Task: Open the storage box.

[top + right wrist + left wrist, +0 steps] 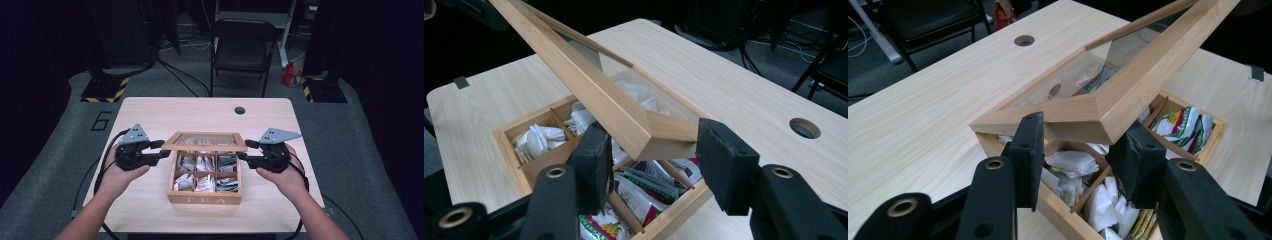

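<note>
A pale wood-grain table (150, 112) with a round cable hole stands in a dark room, a black chair (244, 45) beyond its far edge. Near the middle sits a wooden tea box (205, 198) marked "TEA", its compartments stuffed with paper sachets. Its glass-paned lid (205, 141) is tilted up at the front. The left gripper (159, 150) pinches the lid's left front corner, the right gripper (248, 150) its right front corner. Bare tabletop lies on both sides.

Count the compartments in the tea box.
6 show in the tea box: three in the near row, three in the far row, all holding tea bags. The raised lid may hide more behind.
</note>
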Motion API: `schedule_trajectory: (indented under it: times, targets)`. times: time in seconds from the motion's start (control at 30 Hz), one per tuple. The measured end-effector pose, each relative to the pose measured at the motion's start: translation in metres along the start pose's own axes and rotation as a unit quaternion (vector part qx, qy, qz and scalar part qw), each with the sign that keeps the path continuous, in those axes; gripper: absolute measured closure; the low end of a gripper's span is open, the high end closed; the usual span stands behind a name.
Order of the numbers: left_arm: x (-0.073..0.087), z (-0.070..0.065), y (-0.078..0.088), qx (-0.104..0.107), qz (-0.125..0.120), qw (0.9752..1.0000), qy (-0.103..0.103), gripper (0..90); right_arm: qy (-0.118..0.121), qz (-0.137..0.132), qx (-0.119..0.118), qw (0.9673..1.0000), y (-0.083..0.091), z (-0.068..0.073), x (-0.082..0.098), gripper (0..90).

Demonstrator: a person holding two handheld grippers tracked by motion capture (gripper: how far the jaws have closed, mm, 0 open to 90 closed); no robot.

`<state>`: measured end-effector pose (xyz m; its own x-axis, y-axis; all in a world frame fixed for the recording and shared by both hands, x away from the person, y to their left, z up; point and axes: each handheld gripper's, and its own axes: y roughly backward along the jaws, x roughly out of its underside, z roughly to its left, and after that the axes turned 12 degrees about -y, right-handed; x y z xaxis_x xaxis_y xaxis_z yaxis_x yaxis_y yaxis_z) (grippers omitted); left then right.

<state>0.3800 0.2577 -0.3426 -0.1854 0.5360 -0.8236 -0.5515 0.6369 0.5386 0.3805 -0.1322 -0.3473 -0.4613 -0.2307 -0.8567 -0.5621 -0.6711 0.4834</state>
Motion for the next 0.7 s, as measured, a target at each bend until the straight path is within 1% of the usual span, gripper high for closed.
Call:
schedule_trajectory:
  times: [0.03, 0.1, 0.13, 0.17, 0.2, 0.23, 0.27, 0.3, 0.37, 0.4, 0.43, 0.47, 0.5, 0.53, 0.67, 0.7]
  targets:
    - [-0.001, 0.001, 0.000, 0.001, -0.002, 1.0000, 0.003, 58.0, 0.000, 0.001, 0.000, 1.0000, 0.000, -0.001, -0.001, 48.8]
    - [-0.002, 0.003, 0.000, 0.002, -0.003, 1.0000, 0.003, 58.1, -0.002, 0.000, -0.001, 1.0000, 0.000, -0.002, -0.003, 49.0]
    - [-0.003, 0.005, 0.000, 0.000, -0.007, 1.0000, 0.004, 58.1, -0.006, 0.000, -0.001, 1.0000, 0.000, -0.002, -0.004, 49.8]
    - [-0.004, 0.006, 0.000, 0.001, -0.009, 1.0000, 0.003, 58.0, -0.009, -0.001, 0.000, 1.0000, 0.000, -0.005, -0.008, 50.9]
    - [-0.005, 0.009, -0.001, -0.001, -0.018, 0.9998, -0.001, 57.9, -0.010, -0.003, -0.002, 0.9999, -0.001, -0.006, -0.010, 51.0]
    - [-0.005, 0.009, -0.001, -0.001, -0.018, 0.9998, -0.001, 57.5, -0.010, -0.003, -0.002, 0.9999, -0.001, -0.006, -0.010, 51.0]
    - [-0.005, 0.011, -0.002, 0.000, -0.021, 0.9998, 0.001, 57.5, -0.019, -0.001, -0.003, 0.9998, -0.001, -0.007, -0.012, 51.0]
    - [-0.005, 0.014, -0.005, -0.004, -0.028, 0.9996, 0.003, 55.0, -0.023, -0.002, -0.004, 0.9997, -0.001, -0.009, -0.016, 51.1]
    - [-0.003, 0.018, -0.009, -0.008, -0.018, 0.9998, 0.002, 55.0, -0.027, -0.005, -0.004, 0.9996, -0.002, -0.011, -0.019, 51.6]
    - [-0.001, 0.019, -0.013, -0.010, -0.017, 0.9998, 0.006, 54.9, -0.027, -0.007, -0.006, 0.9996, -0.002, -0.012, -0.020, 51.6]
    - [-0.001, 0.019, -0.013, -0.010, -0.017, 0.9998, 0.006, 55.0, -0.031, -0.008, -0.005, 0.9995, -0.002, -0.013, -0.022, 51.6]
    - [0.002, 0.024, -0.020, -0.013, -0.014, 0.9997, 0.013, 55.0, -0.032, -0.008, -0.005, 0.9994, -0.002, -0.013, -0.023, 51.6]
    - [0.002, 0.024, -0.020, -0.013, -0.014, 0.9997, 0.013, 55.0, -0.030, -0.009, -0.006, 0.9995, -0.002, -0.014, -0.024, 51.7]
    - [0.005, 0.028, -0.027, -0.012, -0.011, 0.9997, 0.021, 55.0, -0.031, -0.009, -0.006, 0.9995, -0.002, -0.014, -0.024, 51.7]
    - [0.007, 0.032, -0.035, -0.015, -0.012, 0.9995, 0.024, 55.0, -0.034, -0.010, -0.006, 0.9994, -0.003, -0.015, -0.025, 51.7]
    - [0.006, 0.034, -0.039, -0.016, -0.011, 0.9995, 0.024, 55.0, -0.030, -0.010, -0.007, 0.9995, -0.003, -0.016, -0.026, 51.8]
